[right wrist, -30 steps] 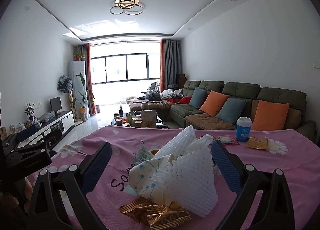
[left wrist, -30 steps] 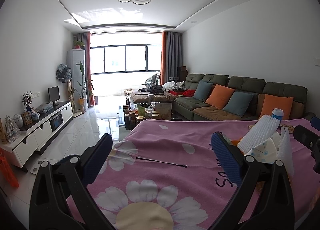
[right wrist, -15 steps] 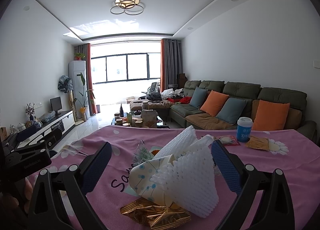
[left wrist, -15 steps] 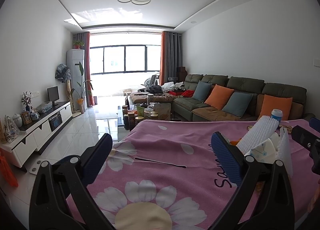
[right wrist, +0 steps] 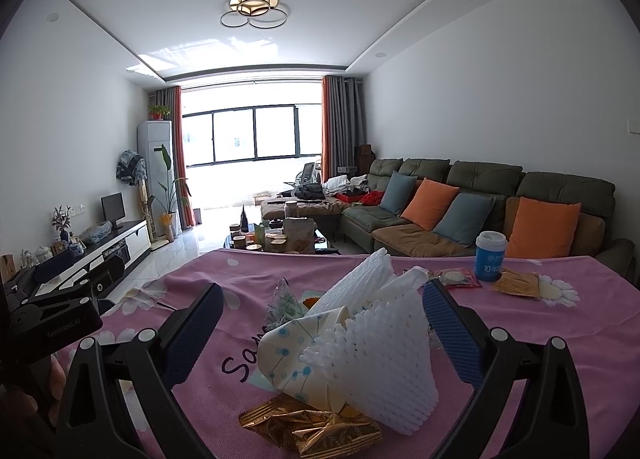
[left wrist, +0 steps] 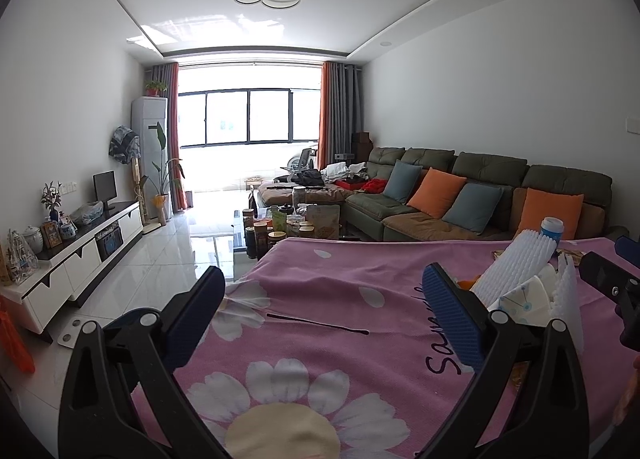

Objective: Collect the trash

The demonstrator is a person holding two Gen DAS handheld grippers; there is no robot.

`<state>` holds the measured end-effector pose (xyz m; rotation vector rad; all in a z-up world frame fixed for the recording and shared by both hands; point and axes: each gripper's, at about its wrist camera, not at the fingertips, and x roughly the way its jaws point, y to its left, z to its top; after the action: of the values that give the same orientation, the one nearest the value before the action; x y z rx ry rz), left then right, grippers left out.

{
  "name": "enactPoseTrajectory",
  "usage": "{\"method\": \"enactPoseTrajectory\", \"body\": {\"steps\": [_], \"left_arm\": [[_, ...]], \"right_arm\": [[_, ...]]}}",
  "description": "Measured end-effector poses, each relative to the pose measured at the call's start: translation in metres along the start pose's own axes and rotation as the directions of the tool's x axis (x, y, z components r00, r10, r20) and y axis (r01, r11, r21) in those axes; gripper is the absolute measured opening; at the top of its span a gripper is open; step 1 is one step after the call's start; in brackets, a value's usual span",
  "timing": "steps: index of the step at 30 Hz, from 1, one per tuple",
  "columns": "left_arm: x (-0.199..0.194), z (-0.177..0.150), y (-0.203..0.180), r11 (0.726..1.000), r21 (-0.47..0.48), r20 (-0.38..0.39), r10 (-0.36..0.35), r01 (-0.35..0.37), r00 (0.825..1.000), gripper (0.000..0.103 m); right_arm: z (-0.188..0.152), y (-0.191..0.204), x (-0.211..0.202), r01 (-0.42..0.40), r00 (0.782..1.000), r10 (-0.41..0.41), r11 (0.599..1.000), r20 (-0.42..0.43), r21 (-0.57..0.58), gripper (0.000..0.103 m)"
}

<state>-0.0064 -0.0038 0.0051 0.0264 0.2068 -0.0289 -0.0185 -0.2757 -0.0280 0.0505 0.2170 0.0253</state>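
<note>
Trash sits heaped on the pink flowered tabletop [right wrist: 520,323]: white foam netting [right wrist: 384,371] draped over a dotted paper cup [right wrist: 292,359], a gold wrapper [right wrist: 312,425] at the front. Right gripper [right wrist: 322,333] hovers with jaws spread wide either side of that pile, touching nothing. Left gripper [left wrist: 320,313] hangs beside it, jaws spread too, over bare cloth and a thin black pin [left wrist: 318,324]. Farther back, a blue cup [right wrist: 490,256] stands upright near two small packets.
</note>
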Motion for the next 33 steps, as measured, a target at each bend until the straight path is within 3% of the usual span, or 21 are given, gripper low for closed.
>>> {"method": "enactPoseTrajectory", "body": {"steps": [12,16,20,23,25,30,33], "left_arm": [[0.001,-0.004,-0.002,0.999,0.005,-0.019,-0.031,0.032,0.999,0.097],[0.009,-0.007,-0.005,0.995,0.002,-0.066,-0.095,0.095,0.993,0.097],[0.018,-0.014,-0.015,0.982,0.014,-0.129,-0.184,0.187,0.974,0.097],[0.022,-0.019,-0.028,0.958,0.026,-0.174,-0.278,0.286,0.945,0.097],[0.025,-0.023,-0.039,0.933,0.032,-0.209,-0.344,0.358,0.915,0.097],[0.031,-0.041,-0.068,0.861,0.038,-0.297,-0.475,0.508,0.828,0.097],[0.037,-0.053,-0.083,0.817,0.039,-0.355,-0.526,0.575,0.773,0.095]], "right_arm": [[-0.003,-0.006,0.001,-0.001,1.000,0.001,1.000,-0.016,0.012,0.096],[-0.007,-0.017,0.007,0.004,0.998,-0.002,1.000,-0.058,0.023,0.096],[-0.014,-0.033,0.016,0.001,0.993,0.006,0.998,-0.118,0.060,0.096],[-0.020,-0.045,0.023,-0.007,0.986,0.022,0.996,-0.167,0.093,0.096],[-0.025,-0.052,0.028,-0.016,0.980,0.039,0.994,-0.198,0.112,0.096],[-0.034,-0.071,0.043,-0.054,0.961,0.105,0.979,-0.257,0.197,0.096],[-0.039,-0.081,0.057,-0.106,0.933,0.188,0.958,-0.308,0.265,0.096]]}}
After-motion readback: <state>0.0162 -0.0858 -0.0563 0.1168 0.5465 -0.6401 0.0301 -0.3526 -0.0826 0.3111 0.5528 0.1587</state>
